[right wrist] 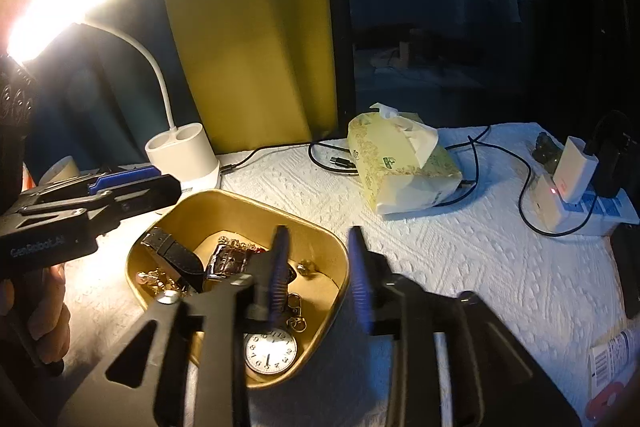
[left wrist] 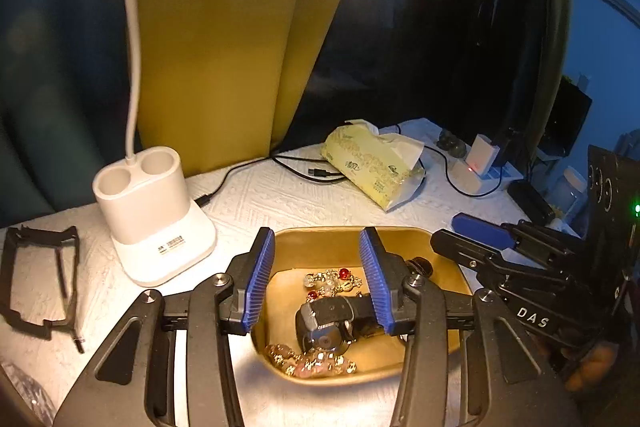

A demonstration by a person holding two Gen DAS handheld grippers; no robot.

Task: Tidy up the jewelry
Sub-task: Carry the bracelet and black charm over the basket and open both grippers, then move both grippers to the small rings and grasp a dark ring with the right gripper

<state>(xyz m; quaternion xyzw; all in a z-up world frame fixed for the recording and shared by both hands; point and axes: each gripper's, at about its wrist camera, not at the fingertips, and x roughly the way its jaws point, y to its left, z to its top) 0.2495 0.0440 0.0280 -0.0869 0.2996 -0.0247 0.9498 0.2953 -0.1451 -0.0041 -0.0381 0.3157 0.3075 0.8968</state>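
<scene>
A gold tray [left wrist: 404, 233] [right wrist: 236, 199] sits on the white cloth and holds jewelry. In the left wrist view it shows a black watch [left wrist: 328, 323], a red-and-clear bead bracelet [left wrist: 332, 281] and a gold bead bracelet [left wrist: 312, 363]. In the right wrist view it shows a pocket watch [right wrist: 271, 351], a dark strap [right wrist: 176, 255] and a brown strap [right wrist: 230, 261]. My left gripper [left wrist: 316, 279] is open above the tray, empty. My right gripper [right wrist: 320, 275] is open over the tray's right rim, empty. Each gripper shows in the other view, the right [left wrist: 480, 235] and the left [right wrist: 132, 187].
A white lamp base [left wrist: 154, 215] [right wrist: 184, 155] stands left of the tray. A yellow tissue pack [left wrist: 372, 167] [right wrist: 400, 167], black cables [left wrist: 312, 171] and a power strip with chargers [right wrist: 576, 195] lie behind. A black frame [left wrist: 40, 279] lies far left.
</scene>
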